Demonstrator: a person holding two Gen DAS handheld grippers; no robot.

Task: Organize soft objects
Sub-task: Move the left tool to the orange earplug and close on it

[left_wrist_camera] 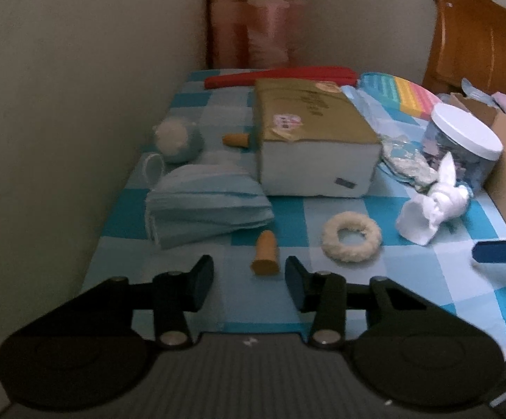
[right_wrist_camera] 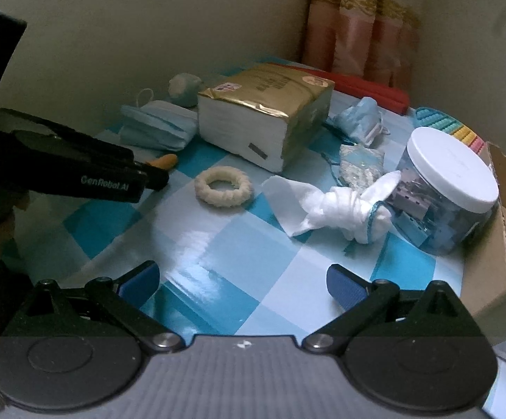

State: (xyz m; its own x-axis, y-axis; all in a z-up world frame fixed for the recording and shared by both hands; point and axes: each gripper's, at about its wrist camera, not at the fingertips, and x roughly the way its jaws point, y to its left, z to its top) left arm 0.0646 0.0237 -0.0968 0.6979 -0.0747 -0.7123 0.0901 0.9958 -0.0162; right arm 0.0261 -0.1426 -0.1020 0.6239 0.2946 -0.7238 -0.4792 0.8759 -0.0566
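The left gripper [left_wrist_camera: 249, 276] is standing open, nothing grasped, an orange silicone finger cot [left_wrist_camera: 266, 253] lying just ahead. The right gripper [right_wrist_camera: 242, 279] is gaping empty. Masks [left_wrist_camera: 204, 209], plush ring [left_wrist_camera: 351, 241] and knotted cloth [right_wrist_camera: 337, 209] are lying scattered; sorting seems barely begun.

Left claw [left_wrist_camera: 249, 281] half-open, empty, angled down, right claw [right_wrist_camera: 243, 284] wide open

I count two orange finger cots [left_wrist_camera: 266, 253], one fluffy ring [left_wrist_camera: 351, 241], one tissue pack [left_wrist_camera: 309, 136], one lidded jar [left_wrist_camera: 462, 143], one knotted white cloth [left_wrist_camera: 434, 202].
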